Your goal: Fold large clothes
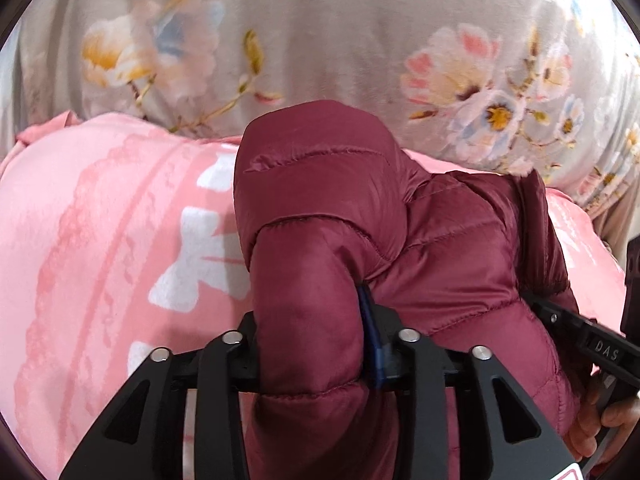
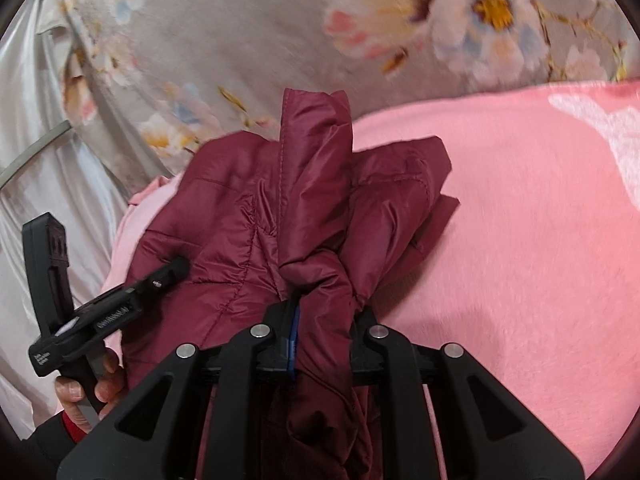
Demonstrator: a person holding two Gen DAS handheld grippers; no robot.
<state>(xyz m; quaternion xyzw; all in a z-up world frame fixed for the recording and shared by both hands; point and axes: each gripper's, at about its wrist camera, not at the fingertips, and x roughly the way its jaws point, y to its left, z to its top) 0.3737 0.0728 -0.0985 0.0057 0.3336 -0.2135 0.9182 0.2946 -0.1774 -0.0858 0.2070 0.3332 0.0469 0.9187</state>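
Jacket [image 1: 400, 216] bunched on the pink blanket [image 1: 100, 240] is clamped by both my left gripper [image 1: 316, 344] and right gripper [image 2: 320, 320], each pinching slick, puffy, light fabric that I judge may slip, so I'd hold at stitched seams.

A pink blanket [image 1: 100, 240] with white shapes and lacy darker-pink bands filled the left wrist view from 7 to 10 o'clock. Beyond it, from 10 to 2 o'clock, lay a grey floral quilt [image 1: 320, 40]. In the right wrist view, pale satin fabric [image 2: 36, 152] hung at 9 o'clock.
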